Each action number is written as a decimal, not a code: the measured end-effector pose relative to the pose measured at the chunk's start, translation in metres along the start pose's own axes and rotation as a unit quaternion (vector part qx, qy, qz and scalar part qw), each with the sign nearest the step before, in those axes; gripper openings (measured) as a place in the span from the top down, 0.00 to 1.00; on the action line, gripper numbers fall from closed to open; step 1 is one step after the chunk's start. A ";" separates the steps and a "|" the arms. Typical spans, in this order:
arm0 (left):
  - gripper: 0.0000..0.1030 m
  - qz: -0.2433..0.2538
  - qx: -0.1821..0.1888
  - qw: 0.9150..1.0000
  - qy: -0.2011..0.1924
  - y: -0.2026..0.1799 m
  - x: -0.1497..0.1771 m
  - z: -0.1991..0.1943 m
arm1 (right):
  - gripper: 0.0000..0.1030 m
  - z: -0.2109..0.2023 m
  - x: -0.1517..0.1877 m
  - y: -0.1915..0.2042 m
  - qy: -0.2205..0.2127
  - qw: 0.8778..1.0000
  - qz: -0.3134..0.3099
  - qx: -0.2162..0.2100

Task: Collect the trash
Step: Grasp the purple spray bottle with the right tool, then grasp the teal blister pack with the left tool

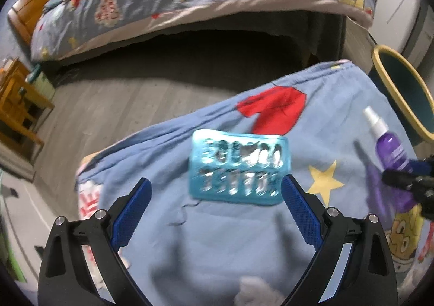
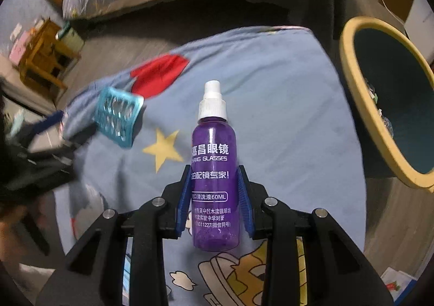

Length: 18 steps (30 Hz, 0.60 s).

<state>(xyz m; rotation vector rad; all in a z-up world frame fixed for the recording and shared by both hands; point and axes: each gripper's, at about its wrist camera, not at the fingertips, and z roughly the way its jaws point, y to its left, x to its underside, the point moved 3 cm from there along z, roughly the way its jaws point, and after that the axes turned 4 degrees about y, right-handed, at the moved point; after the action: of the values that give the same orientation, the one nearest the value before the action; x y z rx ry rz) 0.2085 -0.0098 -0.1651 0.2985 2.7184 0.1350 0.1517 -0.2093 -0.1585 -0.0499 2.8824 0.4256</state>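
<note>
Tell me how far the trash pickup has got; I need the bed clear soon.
Done: some trash already lies in the yellow-rimmed bin. In hand: the right gripper clamps the purple spray bottle. Left: the teal blister pack lies on the blue quilt, ahead of the open left gripper.

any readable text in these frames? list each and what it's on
All on the purple spray bottle, held in the right claw:
"嘉昌眼镜"
"ANG GLASSES" (start cut off)
"配镜专家!" (first characters hidden)
"清洗液60ML" (start hidden)
"0011227(微信同号)" (start hidden)
Two small address lines above that: too small to read reliably.
Blue blister pack: no legible text, blurred.
Blanket: pictures only.
</note>
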 end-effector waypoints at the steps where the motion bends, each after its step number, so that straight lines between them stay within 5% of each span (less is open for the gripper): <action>1: 0.08 0.000 0.004 1.000 0.003 -0.003 -0.002 0.006 | 0.69 0.000 -0.003 0.000 -0.001 1.000 0.001 -0.005; 18: 0.09 0.001 0.026 0.999 0.027 -0.012 -0.008 0.041 | 0.69 -0.011 -0.010 -0.004 -0.010 0.999 0.008 -0.038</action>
<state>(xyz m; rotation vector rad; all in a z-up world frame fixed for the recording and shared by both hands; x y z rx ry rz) 0.2300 -0.0214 -0.2016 0.3170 2.7784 0.0728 0.1591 -0.2161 -0.1467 -0.0341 2.8490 0.5348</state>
